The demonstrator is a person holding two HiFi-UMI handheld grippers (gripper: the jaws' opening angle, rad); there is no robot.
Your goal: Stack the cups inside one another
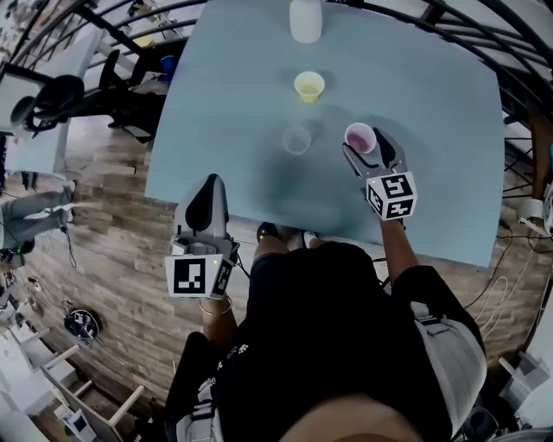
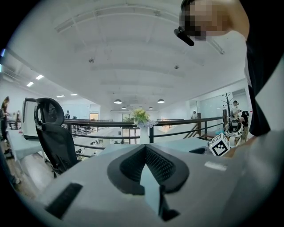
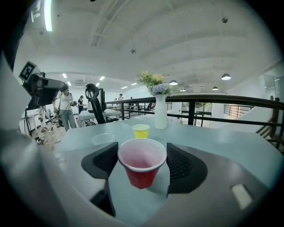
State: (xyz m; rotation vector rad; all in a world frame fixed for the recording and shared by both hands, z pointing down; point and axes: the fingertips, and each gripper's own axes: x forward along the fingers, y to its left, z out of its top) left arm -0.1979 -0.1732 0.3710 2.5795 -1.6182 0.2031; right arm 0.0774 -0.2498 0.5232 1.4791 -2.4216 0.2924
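A red cup [image 1: 360, 136] with a white inside stands upright between the jaws of my right gripper [image 1: 364, 145], over the table's right middle. In the right gripper view the red cup [image 3: 141, 167] fills the gap, its rim touching both pads, so that gripper [image 3: 142, 163] is shut on it. Beyond it and to the left sit a clear cup [image 1: 296, 140] [image 3: 102, 139] and, further off, a yellow cup [image 1: 308, 86] [image 3: 141, 131]. My left gripper [image 1: 207, 197] [image 2: 144, 149] hangs at the table's near left edge, shut with nothing in it.
A white vase [image 1: 305, 19] [image 3: 160, 113] with flowers stands at the far edge of the pale blue table [image 1: 432, 129]. An office chair [image 2: 53, 133] and a black railing [image 2: 177, 126] lie beyond the table. People stand far off at the left.
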